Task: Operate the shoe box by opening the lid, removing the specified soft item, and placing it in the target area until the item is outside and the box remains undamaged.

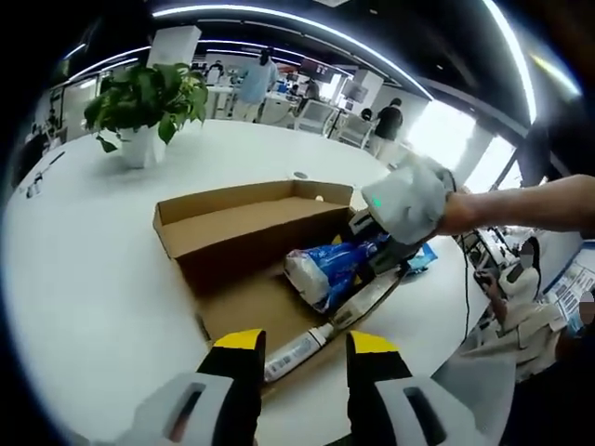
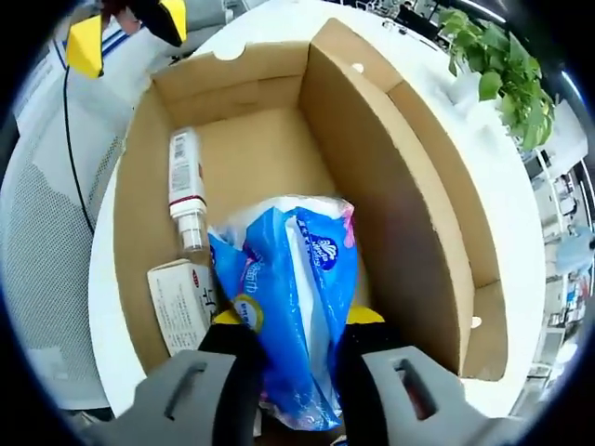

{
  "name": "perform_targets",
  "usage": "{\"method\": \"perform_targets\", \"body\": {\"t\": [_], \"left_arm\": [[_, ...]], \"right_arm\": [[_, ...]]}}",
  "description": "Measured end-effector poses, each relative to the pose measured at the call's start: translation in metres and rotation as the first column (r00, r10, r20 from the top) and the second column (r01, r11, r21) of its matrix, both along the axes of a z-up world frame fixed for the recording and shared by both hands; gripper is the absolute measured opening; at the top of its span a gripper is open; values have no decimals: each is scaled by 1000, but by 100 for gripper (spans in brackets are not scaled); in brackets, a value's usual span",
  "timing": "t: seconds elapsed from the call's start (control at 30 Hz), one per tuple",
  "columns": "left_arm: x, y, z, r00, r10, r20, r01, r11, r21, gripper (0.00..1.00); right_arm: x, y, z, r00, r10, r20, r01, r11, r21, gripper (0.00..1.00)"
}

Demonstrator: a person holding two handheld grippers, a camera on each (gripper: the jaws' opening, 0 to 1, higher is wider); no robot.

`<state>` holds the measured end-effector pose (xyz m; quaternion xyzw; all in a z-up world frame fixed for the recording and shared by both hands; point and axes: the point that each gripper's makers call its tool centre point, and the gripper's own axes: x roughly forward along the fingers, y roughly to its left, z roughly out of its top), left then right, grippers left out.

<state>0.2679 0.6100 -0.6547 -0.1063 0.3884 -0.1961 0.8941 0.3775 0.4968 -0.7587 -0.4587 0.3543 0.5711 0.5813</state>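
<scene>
Right gripper (image 2: 296,348): its fingers straddle the near end of the blue-and-white tissue pack (image 2: 293,307), closed against both sides as far as I can judge. The pack's long axis runs straight away from these fingers, into the shoe box (image 2: 409,195); it lies inside on the box floor, so a lift up and back toward the hand should clear the near wall. Left gripper (image 1: 304,348): fingers parted, holding nothing, hovering above the box's near edge, farther from the pack. Other contents beside the pack: a white tube (image 2: 189,190) and a small carton (image 2: 181,302). Lid (image 1: 251,223) is hinged open, resting on the white tabletop (image 1: 84,279). Beyond it, a potted plant (image 1: 144,107).
</scene>
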Motion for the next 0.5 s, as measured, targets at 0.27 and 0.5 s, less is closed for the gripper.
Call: {"method": "perform_targets", "body": {"t": [0.27, 0.5], "left_arm": [[1, -6, 7, 1000, 5, 16, -5, 1000, -19, 35], [3, -9, 12, 999, -2, 34, 3, 1000, -23, 35]], "right_arm": [[4, -3, 14, 999, -50, 11, 50, 998, 29, 26], [2, -5, 30, 998, -46, 38, 44, 998, 47, 26]]}}
